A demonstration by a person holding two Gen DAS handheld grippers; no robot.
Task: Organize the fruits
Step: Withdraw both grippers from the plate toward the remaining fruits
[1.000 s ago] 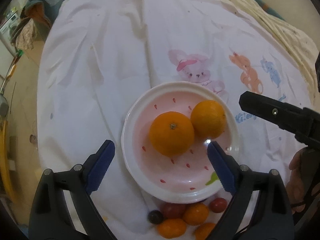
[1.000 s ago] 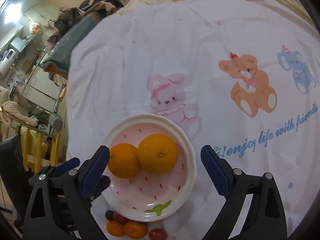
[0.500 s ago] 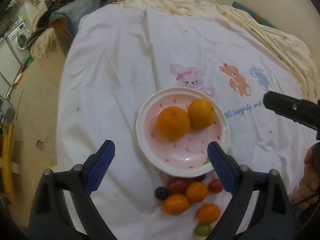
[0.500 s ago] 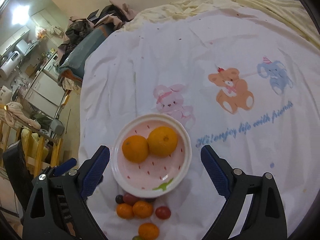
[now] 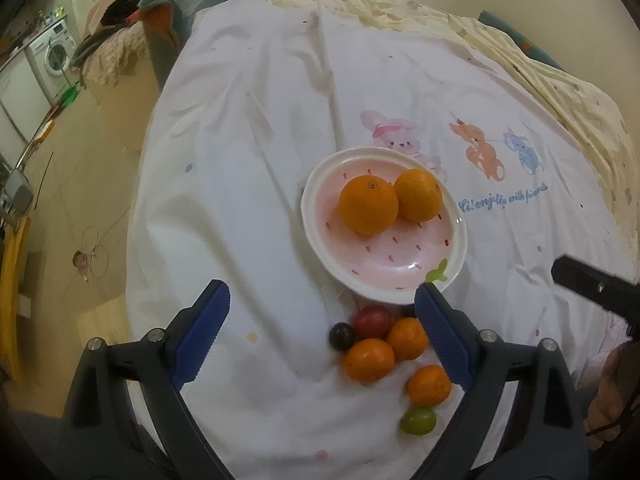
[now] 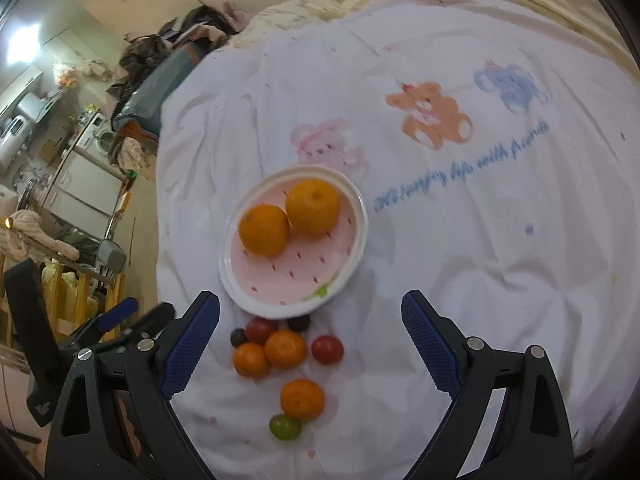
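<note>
A pink strawberry-print plate (image 5: pixel 400 256) (image 6: pixel 280 288) holds two oranges (image 5: pixel 369 204) (image 6: pixel 313 207) on the white cloth. Below the plate lie several small fruits: three small mandarins (image 5: pixel 369 360) (image 6: pixel 285 349), red cherry tomatoes (image 5: pixel 372 322) (image 6: pixel 327 349), dark grapes (image 5: pixel 341 336) (image 6: pixel 238 337) and a green grape (image 5: pixel 418 420) (image 6: pixel 284 426). My left gripper (image 5: pixel 322 336) is open and empty, above the small fruits. My right gripper (image 6: pixel 310 344) is open and empty over the same cluster.
The white cloth (image 6: pixel 460 208) with cartoon animals covers a round table whose left edge (image 5: pixel 140 208) drops to the floor. A cream quilt (image 5: pixel 520 52) lies behind. Furniture and a washing machine (image 5: pixel 52 56) stand far left. The right gripper's black finger (image 5: pixel 592 286) shows at right.
Both grippers have pulled back and up from the plate. The plate looks smaller and the small fruits below it have come fully into view. Both stay open.
</note>
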